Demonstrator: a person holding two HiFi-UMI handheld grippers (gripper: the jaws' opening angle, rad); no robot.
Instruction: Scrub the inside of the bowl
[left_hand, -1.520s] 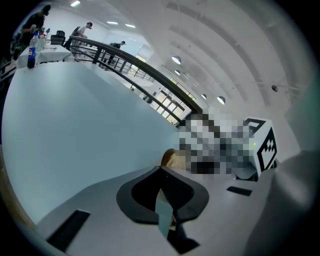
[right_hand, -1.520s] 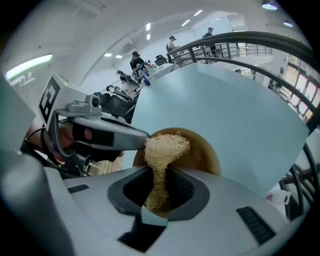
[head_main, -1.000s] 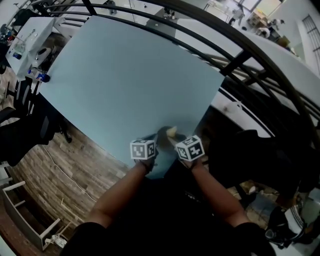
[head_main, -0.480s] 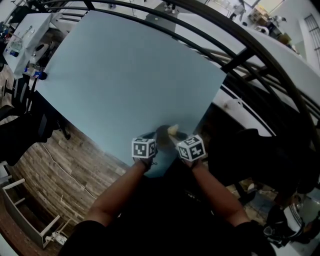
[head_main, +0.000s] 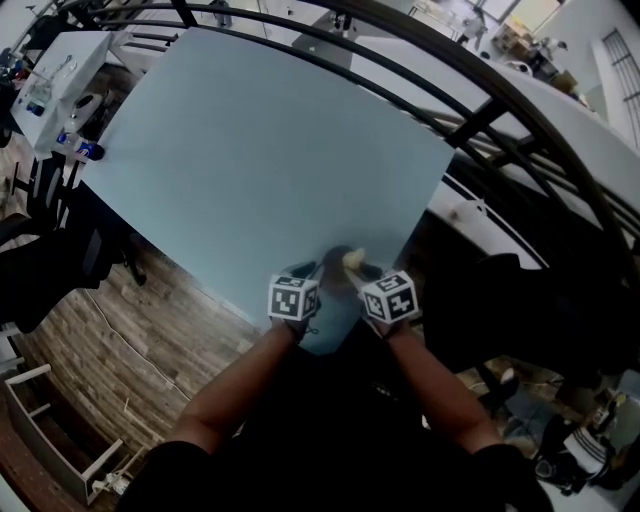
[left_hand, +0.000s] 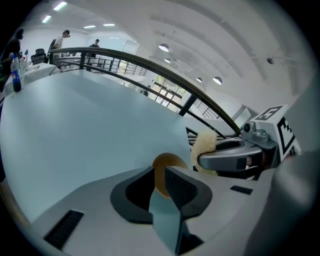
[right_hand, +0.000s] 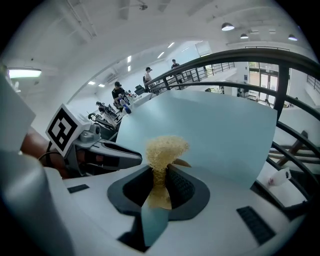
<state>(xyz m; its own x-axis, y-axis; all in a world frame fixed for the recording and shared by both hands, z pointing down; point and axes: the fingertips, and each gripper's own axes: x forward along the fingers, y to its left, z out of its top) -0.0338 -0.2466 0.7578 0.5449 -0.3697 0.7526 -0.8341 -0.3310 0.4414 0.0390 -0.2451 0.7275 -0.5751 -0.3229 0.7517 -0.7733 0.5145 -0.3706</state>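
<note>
Clamping the bowl, left hand-held gripper hides most of it; right hand-held gripper pinches scrubber.

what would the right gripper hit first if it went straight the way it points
Likely the bowl: its rim shows just past the scrubber held in the right gripper, though depth is unclear.

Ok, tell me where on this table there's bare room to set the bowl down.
Nearly the whole table is bare, from the railing along its far side to its left edge. Only the near corner is crowded: there the left gripper clamps the bowl and the right gripper the scrubber.
</note>
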